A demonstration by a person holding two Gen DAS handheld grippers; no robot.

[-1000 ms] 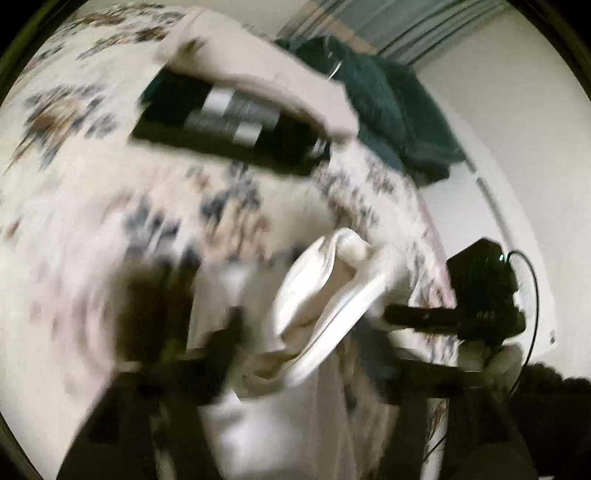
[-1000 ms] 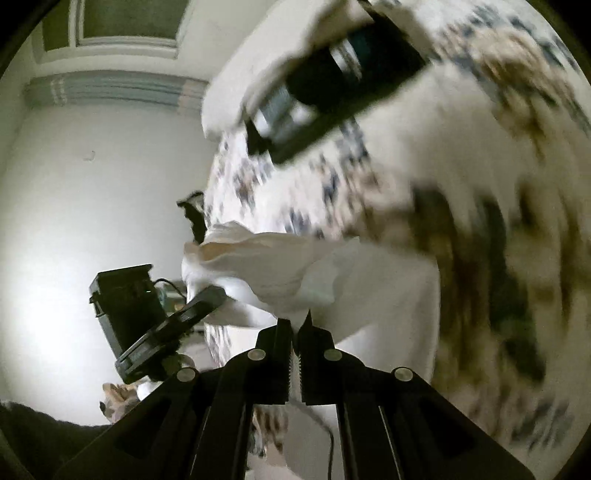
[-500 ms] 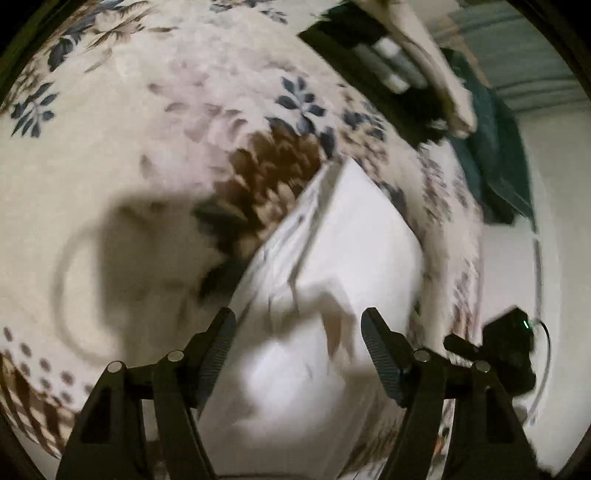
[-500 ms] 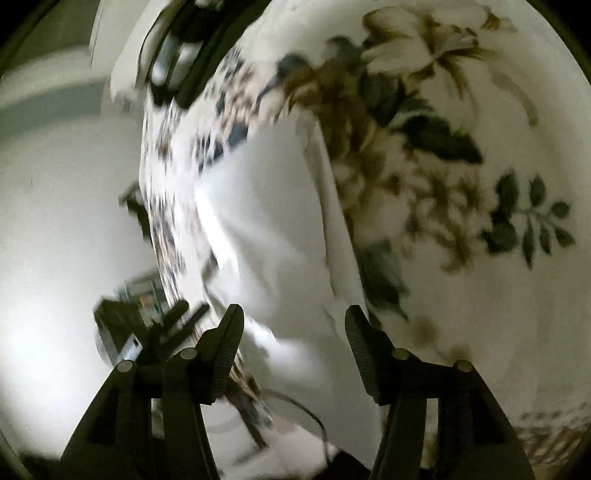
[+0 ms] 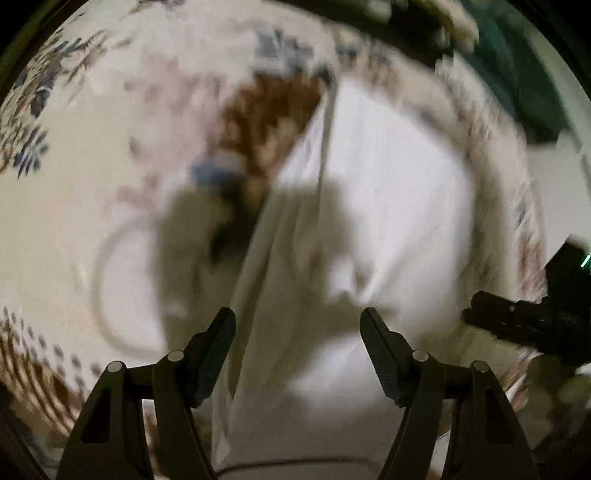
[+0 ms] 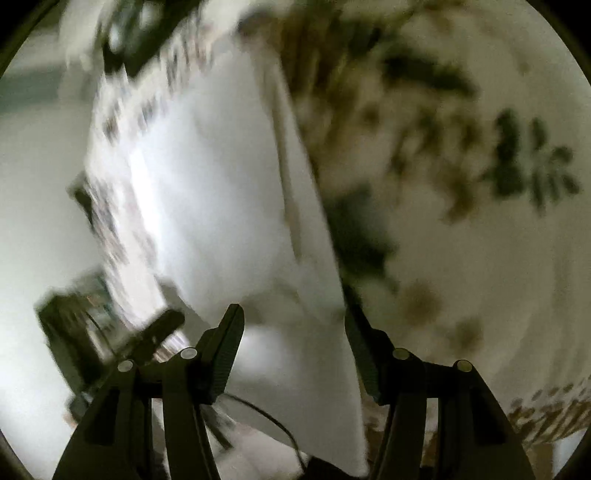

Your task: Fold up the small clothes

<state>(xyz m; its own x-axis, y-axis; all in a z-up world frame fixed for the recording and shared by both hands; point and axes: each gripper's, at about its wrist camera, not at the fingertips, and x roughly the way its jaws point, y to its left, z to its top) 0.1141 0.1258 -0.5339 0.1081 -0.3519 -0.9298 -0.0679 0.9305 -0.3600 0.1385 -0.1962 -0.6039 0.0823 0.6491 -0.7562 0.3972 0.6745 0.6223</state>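
Note:
A white folded garment point(image 5: 388, 206) lies flat on the floral bedspread point(image 5: 74, 206). It also shows in the right wrist view point(image 6: 221, 199). My left gripper point(image 5: 297, 332) is open and empty, just above the garment's near edge. My right gripper point(image 6: 293, 325) is open and empty over the garment's near corner. The right gripper shows at the right edge of the left wrist view point(image 5: 524, 321); the left gripper shows blurred at the lower left of the right wrist view point(image 6: 147, 332). Both views are blurred by motion.
A pile of dark and light clothes point(image 5: 424, 14) lies at the far end of the bed, with a dark green cloth point(image 5: 524, 74) beside it. The bed's edge and a white wall point(image 6: 37, 221) are to the left in the right wrist view.
One second ago both grippers held the bunched white garment up. They have laid it flat on the bed, opened and let go. Both cameras are still moving.

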